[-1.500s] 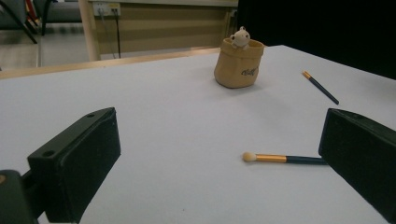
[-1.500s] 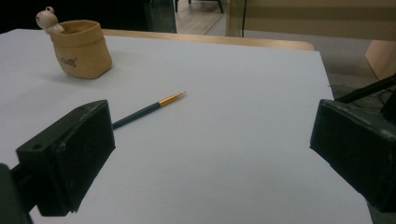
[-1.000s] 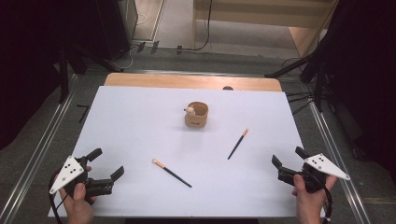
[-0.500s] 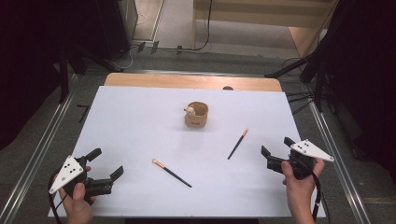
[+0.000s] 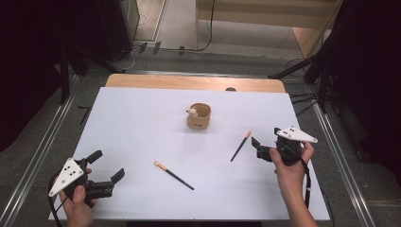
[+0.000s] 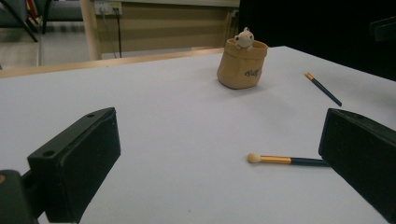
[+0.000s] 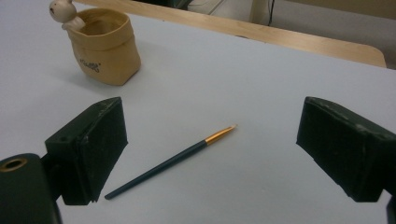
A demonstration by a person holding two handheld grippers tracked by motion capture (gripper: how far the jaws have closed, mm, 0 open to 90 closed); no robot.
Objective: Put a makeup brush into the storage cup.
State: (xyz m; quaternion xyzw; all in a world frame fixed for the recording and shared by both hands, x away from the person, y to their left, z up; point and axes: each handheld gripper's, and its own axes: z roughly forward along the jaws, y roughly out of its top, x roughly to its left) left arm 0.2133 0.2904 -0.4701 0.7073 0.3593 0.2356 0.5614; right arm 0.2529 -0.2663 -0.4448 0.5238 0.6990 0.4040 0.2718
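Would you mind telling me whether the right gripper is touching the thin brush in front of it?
Apart. The high view shows bare table between the right gripper and the thin brush.

On the table (image 5: 142, 123) in front of me, the pouch (image 5: 198, 117) stands upright toward the far middle, with a small figure (image 5: 192, 112) perched on its left rim. Nearer me and right of the pouch lies the thin brush (image 5: 240, 146), slanting, its tip toward the far right. Left of that and nearer still lies the round brush (image 5: 173, 175), its head toward the far left. My left gripper (image 5: 109, 176) sits at the near left corner, well left of the round brush. My right gripper (image 5: 257, 146) is at the right, just beside the thin brush, which lies between its jaws in the right gripper view.
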